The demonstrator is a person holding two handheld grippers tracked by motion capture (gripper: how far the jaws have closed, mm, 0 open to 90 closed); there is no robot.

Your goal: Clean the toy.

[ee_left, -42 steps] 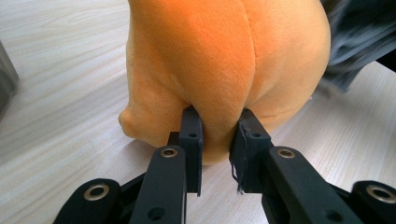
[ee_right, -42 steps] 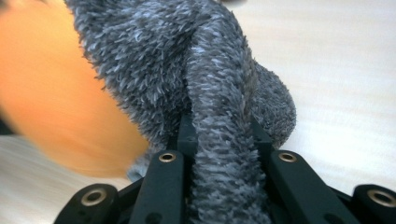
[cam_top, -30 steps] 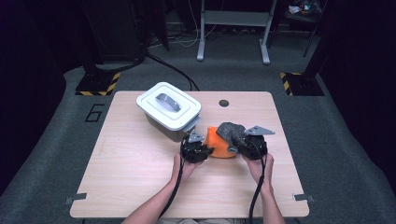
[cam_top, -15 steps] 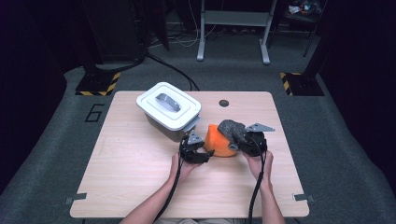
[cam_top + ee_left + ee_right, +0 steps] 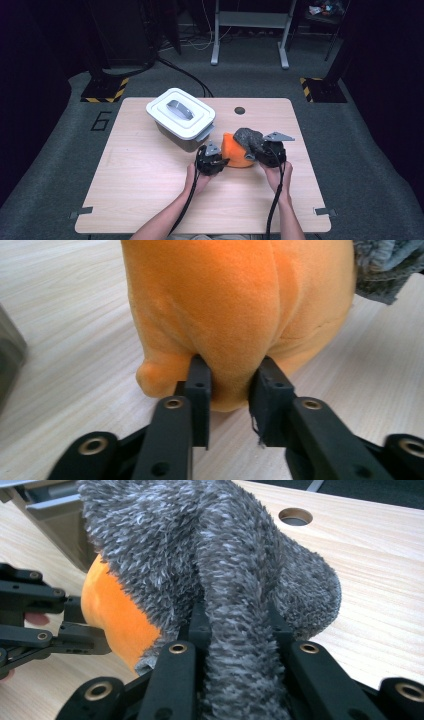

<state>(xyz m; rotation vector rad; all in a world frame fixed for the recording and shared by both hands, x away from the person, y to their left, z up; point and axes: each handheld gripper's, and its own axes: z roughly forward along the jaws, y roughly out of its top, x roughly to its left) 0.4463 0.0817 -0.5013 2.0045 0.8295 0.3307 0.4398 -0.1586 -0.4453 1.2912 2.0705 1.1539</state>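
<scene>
An orange plush toy [image 5: 234,154] sits mid-table with a grey fuzzy cloth [image 5: 250,139] draped over its top and right side. My left gripper [image 5: 226,161] reaches the toy from the left. In the left gripper view its jaws have just been closing, and the left gripper [image 5: 230,385] now pinches a fold of the orange plush [image 5: 235,295] low on the toy's side. From the right, my right gripper [image 5: 252,156] holds the cloth. The right gripper view shows the right gripper [image 5: 235,620] shut on a thick fold of the grey cloth [image 5: 225,545].
A white lidded bin [image 5: 180,117] with a grey handle stands just behind and left of the toy, close to my left gripper. A round hole [image 5: 240,110] lies in the table [image 5: 150,190] behind the toy. Bare wood lies in front of the hands.
The left gripper's jaws looked wider half a second ago and have come together on the orange plush. Both hands, the toy and the cloth stay where they were.
</scene>
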